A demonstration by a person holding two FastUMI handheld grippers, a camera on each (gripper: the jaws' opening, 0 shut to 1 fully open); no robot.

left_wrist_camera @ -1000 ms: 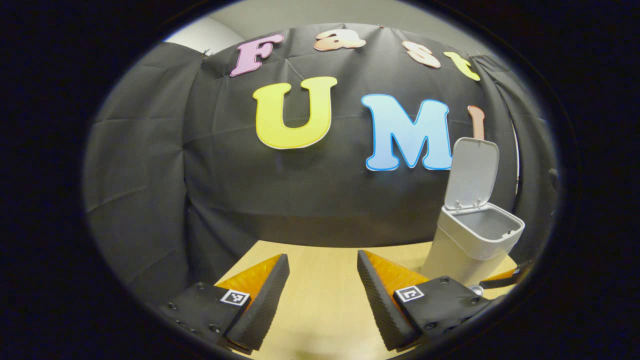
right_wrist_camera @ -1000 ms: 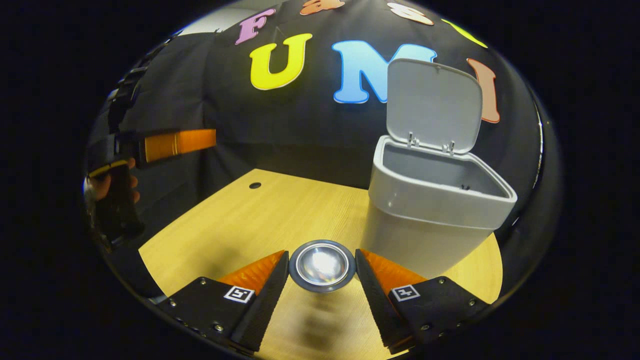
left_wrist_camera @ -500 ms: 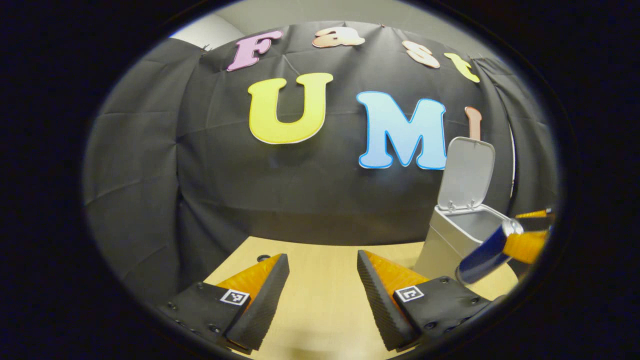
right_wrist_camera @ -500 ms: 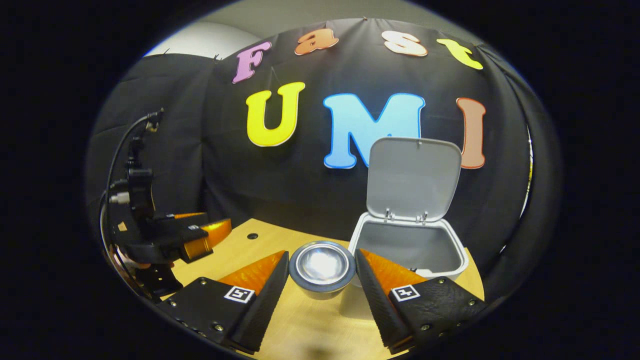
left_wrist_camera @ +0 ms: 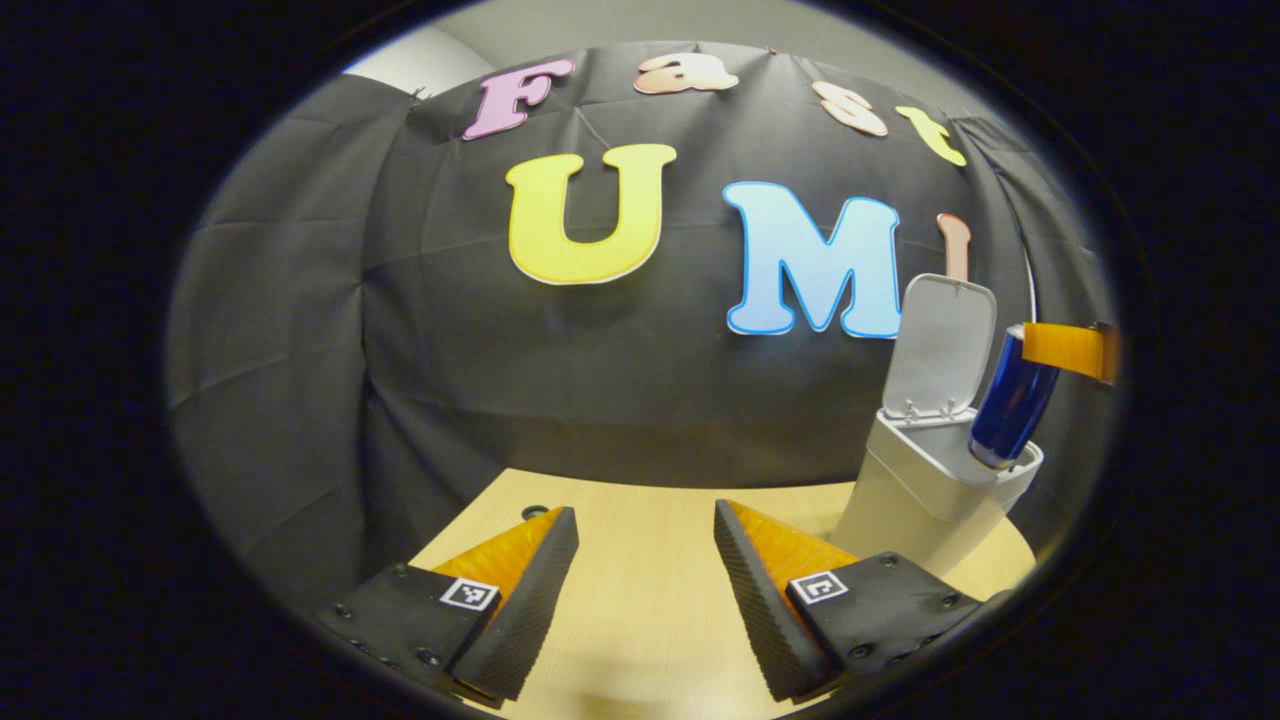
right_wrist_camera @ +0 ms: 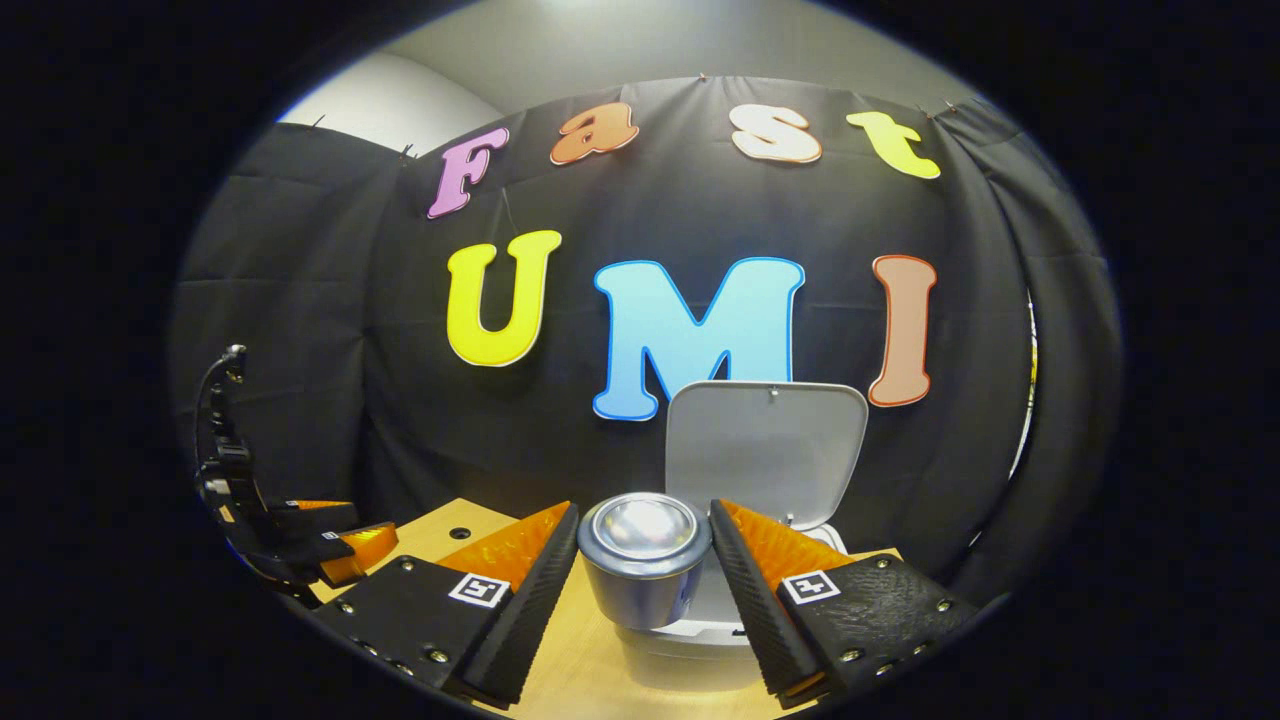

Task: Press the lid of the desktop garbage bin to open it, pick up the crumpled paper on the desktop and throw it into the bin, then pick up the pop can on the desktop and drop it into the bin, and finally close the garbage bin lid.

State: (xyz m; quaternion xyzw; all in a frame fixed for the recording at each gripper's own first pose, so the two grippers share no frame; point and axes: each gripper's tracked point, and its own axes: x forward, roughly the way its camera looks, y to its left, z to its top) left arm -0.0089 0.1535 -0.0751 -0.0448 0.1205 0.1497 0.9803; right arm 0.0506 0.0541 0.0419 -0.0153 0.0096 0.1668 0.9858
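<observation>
The left gripper [left_wrist_camera: 646, 560] hangs with jaws spread over the bare wooden surface [left_wrist_camera: 640, 610]. Farther right, the white garbage bin [left_wrist_camera: 925, 495] stands with its lid [left_wrist_camera: 940, 345] upright. The right gripper [right_wrist_camera: 643, 560] clamps the pop can [left_wrist_camera: 1010, 400] — blue-sided, silver-ended — just above the bin's mouth; no legible writing.

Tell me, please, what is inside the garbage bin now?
In the left gripper view the pop can, held by the right tool, hangs tilted with its lower end at the bin's open mouth. The walls hide the bottom, so the paper cannot be checked.
</observation>
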